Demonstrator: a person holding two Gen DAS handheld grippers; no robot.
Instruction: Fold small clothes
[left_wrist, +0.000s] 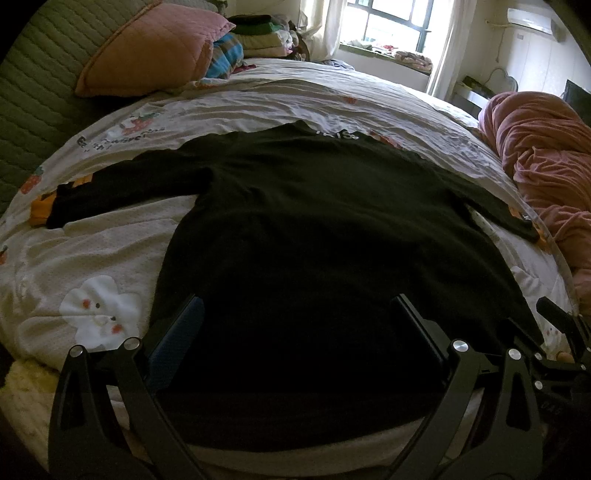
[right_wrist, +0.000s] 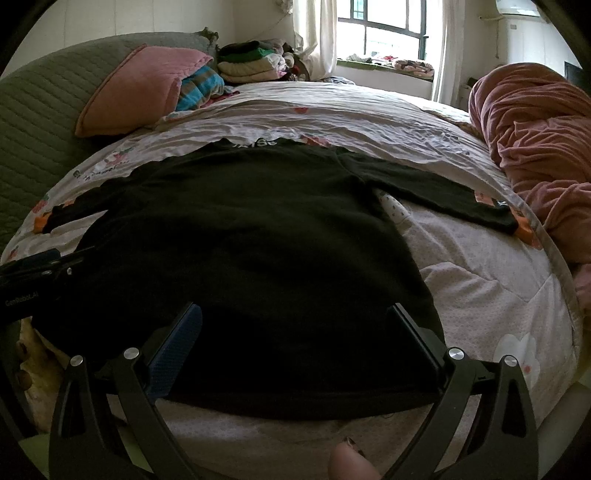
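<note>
So, both tools sit at the near hem, nothing gripped. Left tool (left_wrist: 295, 332) is spread wide over the hem of the black top (left_wrist: 314, 229), on its left half. Right tool (right_wrist: 295, 339) is equally wide, over the right half of the hem, near that corner. Can't tell whether the fingers touch cloth or just hover.

The top lies flat on the bed (left_wrist: 92, 251), hem toward the cameras, collar far, both sleeves out sideways. Left sleeve (left_wrist: 122, 184) reaches over the printed quilt, right sleeve (right_wrist: 443, 192) runs toward the pink blanket (right_wrist: 535, 147).

Judgement: the fold hasn't started; this is the setup for the first grasp. Next move needs each tool to come down and close on a side or hem edge, picking up both layers, then carry it across evenly so the body doesn't bunch. Sleeves need tucking in first or along with it.

Far back: pink pillow (left_wrist: 155, 48), stack of folded clothes (right_wrist: 251, 62), window.
</note>
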